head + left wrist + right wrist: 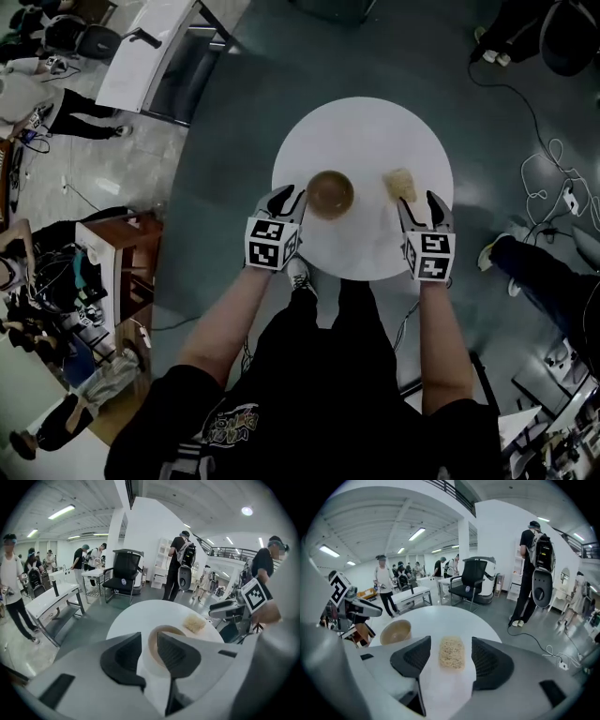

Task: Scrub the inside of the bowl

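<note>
Bowl (331, 192) is upright on the round white table (361, 127), left of centre and toward my edge. I can see its inside and it's tan. The fibrous scrub pad (400, 184) lies flat on the table right of the bowl, apart from it.

My left gripper (287, 199) is just beside the bowl's left rim, tilted down. Its jaws are narrowly apart. In its own view the rim shows through the gap, but the pads aren't clamping it.

My right gripper (421, 208) is just near-side of the pad with its jaws wide. In its view the pad lines up between them, loose on the table.

Beyond the table are an office chair (476, 581), desks (51, 599) and people standing around.
</note>
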{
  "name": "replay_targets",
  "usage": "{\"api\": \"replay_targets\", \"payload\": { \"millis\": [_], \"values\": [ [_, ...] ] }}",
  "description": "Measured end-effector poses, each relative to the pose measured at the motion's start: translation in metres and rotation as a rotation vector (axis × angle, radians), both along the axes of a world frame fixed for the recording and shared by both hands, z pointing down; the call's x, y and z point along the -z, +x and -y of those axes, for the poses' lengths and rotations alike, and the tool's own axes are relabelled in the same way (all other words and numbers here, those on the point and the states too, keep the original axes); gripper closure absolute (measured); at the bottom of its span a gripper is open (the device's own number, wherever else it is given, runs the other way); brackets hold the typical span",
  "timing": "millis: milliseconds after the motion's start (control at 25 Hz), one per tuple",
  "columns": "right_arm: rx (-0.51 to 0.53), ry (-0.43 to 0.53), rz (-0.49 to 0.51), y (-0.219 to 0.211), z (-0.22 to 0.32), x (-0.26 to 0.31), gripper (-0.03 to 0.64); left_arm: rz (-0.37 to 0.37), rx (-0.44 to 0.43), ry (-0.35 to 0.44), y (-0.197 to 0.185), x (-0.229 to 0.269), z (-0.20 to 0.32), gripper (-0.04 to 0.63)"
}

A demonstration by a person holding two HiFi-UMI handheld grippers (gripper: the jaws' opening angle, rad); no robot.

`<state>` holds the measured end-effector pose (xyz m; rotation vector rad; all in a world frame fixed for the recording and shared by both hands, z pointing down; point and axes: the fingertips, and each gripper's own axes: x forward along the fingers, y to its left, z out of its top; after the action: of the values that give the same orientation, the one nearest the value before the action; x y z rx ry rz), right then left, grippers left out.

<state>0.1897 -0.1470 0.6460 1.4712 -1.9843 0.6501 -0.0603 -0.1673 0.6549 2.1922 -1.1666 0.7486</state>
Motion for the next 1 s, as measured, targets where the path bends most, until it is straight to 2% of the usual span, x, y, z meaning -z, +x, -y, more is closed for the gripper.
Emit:
{"api": "replay_targets", "payload": {
  "millis": [160, 240, 280, 600, 760, 1000],
  "values": [
    [-0.064, 0.052, 0.071, -0.007, -0.017, 0.04, 0.359, -0.033, -0.012, 0.022, -0.016, 0.035, -0.019, 0.539],
    [-0.101, 0.084, 0.103, -0.013, -0.028, 0.059, 0.575, -0.048, -0.022, 0.028, -0.023, 0.053, -0.033, 0.574],
    [-0.111, 0.1, 0.12, -0.017, -0.034, 0.069, 0.591, -0.061, -0.026, 0.033, -0.026, 0.062, -0.04, 0.58],
    [-0.124, 0.169, 0.193, -0.067, -0.094, 0.113, 0.595, -0.138, -0.048, 0.072, -0.049, 0.111, -0.096, 0.589],
    [-0.141, 0.189, 0.236, -0.096, -0.129, 0.127, 0.595, -0.164, -0.087, 0.088, -0.055, 0.125, -0.122, 0.589],
    [-0.148, 0.209, 0.247, -0.134, -0.176, 0.144, 0.595, -0.185, -0.156, 0.099, -0.063, 0.138, -0.159, 0.589]
  ]
}}
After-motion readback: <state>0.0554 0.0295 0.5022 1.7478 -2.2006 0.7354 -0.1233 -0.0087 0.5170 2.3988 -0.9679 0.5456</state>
